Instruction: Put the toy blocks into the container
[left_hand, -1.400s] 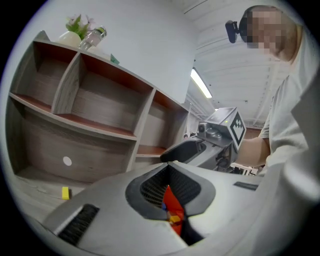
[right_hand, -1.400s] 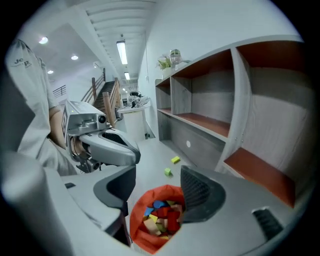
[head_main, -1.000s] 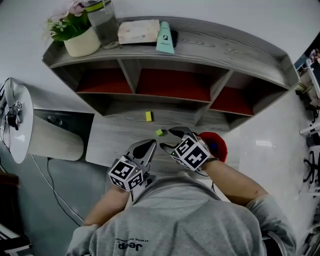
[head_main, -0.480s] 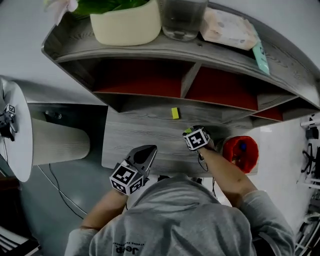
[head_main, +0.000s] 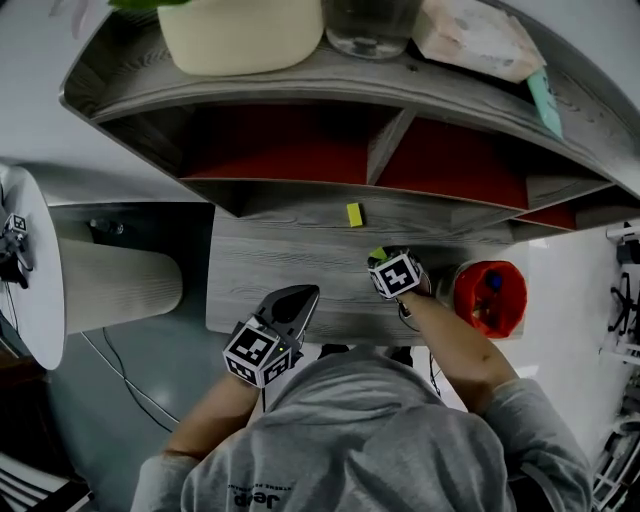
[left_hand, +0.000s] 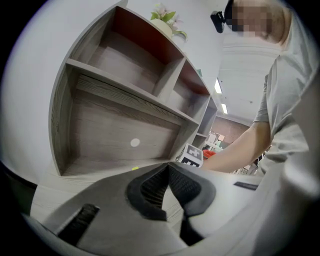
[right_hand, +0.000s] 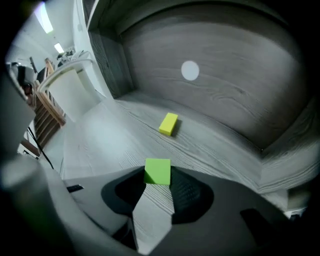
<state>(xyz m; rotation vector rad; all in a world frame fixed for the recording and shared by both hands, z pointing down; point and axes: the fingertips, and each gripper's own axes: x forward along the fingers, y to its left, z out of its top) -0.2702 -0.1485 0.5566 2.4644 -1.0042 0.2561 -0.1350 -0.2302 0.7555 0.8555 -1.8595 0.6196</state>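
The right gripper (head_main: 380, 259) has just been closing and now clamps the green block (right_hand: 157, 172). The container (head_main: 490, 298) sits just beside it, on the right arm's side. The left gripper (head_main: 306, 293) is closed and empty.

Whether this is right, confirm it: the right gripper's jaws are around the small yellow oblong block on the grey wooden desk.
Wrong block. The jaws of the right gripper, having just closed further, are around the small green cube on the grey wooden desk; the yellow oblong block lies apart, farther back. The right gripper view shows it.
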